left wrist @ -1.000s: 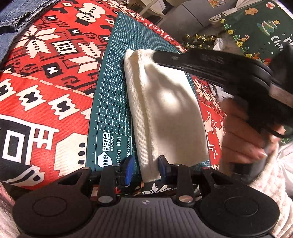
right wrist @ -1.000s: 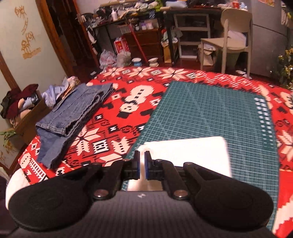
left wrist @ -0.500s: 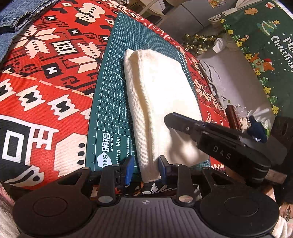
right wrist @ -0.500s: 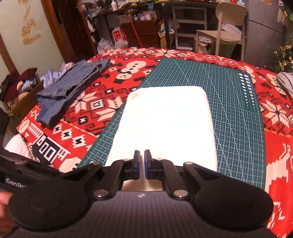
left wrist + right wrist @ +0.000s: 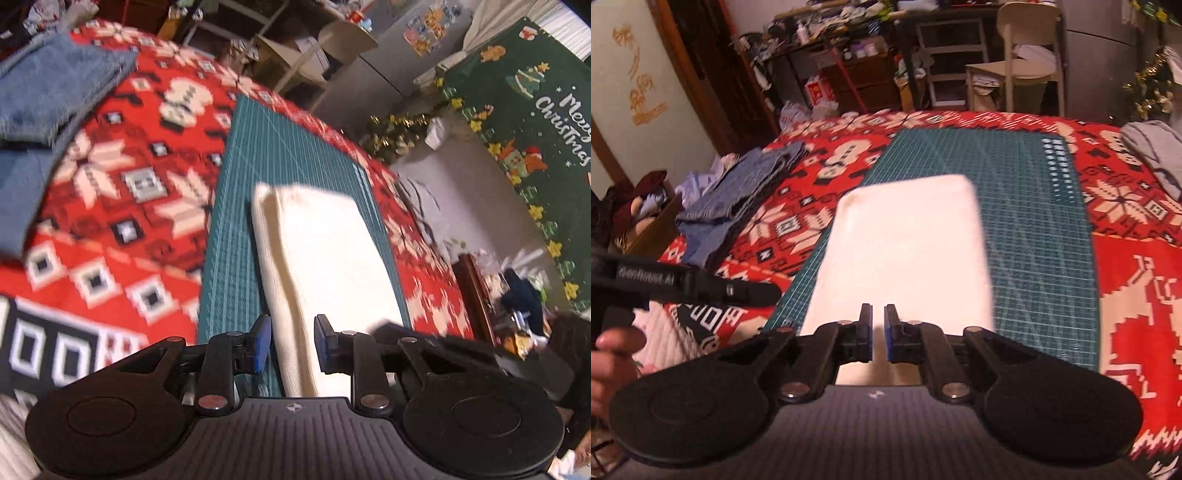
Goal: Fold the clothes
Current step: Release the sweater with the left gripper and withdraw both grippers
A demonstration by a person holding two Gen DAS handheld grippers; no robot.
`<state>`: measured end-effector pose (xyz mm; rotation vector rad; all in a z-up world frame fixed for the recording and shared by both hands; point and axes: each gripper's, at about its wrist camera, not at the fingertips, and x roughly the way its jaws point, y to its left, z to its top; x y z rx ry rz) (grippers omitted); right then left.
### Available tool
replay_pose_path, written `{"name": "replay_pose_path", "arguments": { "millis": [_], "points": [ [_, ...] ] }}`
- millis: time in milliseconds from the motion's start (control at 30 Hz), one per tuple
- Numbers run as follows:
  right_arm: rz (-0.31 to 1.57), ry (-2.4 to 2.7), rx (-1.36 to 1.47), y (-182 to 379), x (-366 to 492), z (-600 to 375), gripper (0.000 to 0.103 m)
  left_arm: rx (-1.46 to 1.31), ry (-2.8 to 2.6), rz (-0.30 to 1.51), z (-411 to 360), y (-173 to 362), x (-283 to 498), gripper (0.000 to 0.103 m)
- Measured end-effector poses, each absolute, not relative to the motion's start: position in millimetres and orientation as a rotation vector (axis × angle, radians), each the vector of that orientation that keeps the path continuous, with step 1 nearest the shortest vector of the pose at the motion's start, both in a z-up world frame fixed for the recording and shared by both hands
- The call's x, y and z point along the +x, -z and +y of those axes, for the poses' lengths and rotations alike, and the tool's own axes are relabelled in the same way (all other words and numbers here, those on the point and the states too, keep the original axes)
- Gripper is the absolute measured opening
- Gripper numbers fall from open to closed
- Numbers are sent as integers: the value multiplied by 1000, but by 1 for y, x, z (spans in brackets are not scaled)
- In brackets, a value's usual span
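Left wrist view first: I see my left gripper [image 5: 291, 341] with its blue pads a moderate gap apart, having just been closing a little. The near end of the folded white garment [image 5: 321, 266] sits in line with that gap, but I cannot tell whether the pads touch it. The garment lies lengthwise on the green cutting mat [image 5: 236, 236], running from 6 o'clock toward 12. The mat rests on a red patterned cloth [image 5: 122, 206] covering the table. Folded blue jeans [image 5: 48, 96] lie at 10 o'clock. At 2 o'clock a dark green hanging [image 5: 535, 122] reads "Merry Christmas", partly cut off.

From the right wrist view, my right gripper [image 5: 878, 332] shows only a narrow slit between its pads, nothing pinched there; the garment [image 5: 905, 251] lies beyond it on the mat [image 5: 1034, 229]. At 9 o'clock the left gripper's black body [image 5: 683, 284] carries blurred white lettering, roughly "GenRobot.AI", with a hand [image 5: 609, 362] below it. A grey garment [image 5: 1156, 155] lies at 2 o'clock.
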<state>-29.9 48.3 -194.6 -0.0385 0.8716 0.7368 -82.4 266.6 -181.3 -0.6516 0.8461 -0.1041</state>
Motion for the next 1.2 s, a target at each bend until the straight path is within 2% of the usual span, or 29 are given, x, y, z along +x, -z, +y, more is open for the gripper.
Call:
{"name": "replay_pose_path", "arguments": {
  "millis": [67, 333, 500, 833, 867, 900, 933, 1000, 1100, 1167, 1200],
  "points": [
    [868, -729, -30, 193, -24, 45, 9, -648, 99, 823, 274, 178, -65, 30],
    [836, -711, 3, 180, 6, 50, 10, -817, 118, 808, 315, 198, 7, 30],
    [826, -714, -17, 177, 31, 75, 10, -919, 174, 824, 324, 214, 22, 39],
    [884, -697, -7, 197, 78, 123, 9, -1095, 221, 837, 336, 236, 28, 38],
    [886, -700, -10, 199, 79, 128, 9, -1097, 225, 837, 336, 237, 28, 37],
    [891, -704, -14, 201, 81, 132, 9, -1084, 213, 843, 335, 237, 28, 27],
    [894, -708, -18, 204, 83, 137, 9, -1065, 199, 843, 335, 235, 28, 27],
    [898, -707, -34, 210, 84, 144, 9, -1029, 174, 836, 333, 232, 26, 17],
    [889, -695, -58, 217, 83, 154, 9, -964, 136, 824, 330, 223, 24, 13],
    [872, -686, -74, 221, 81, 159, 9, -947, 116, 820, 331, 223, 25, 0],
    [863, -681, -83, 224, 79, 160, 9, -950, 107, 815, 334, 223, 24, 0]
  ]
}}
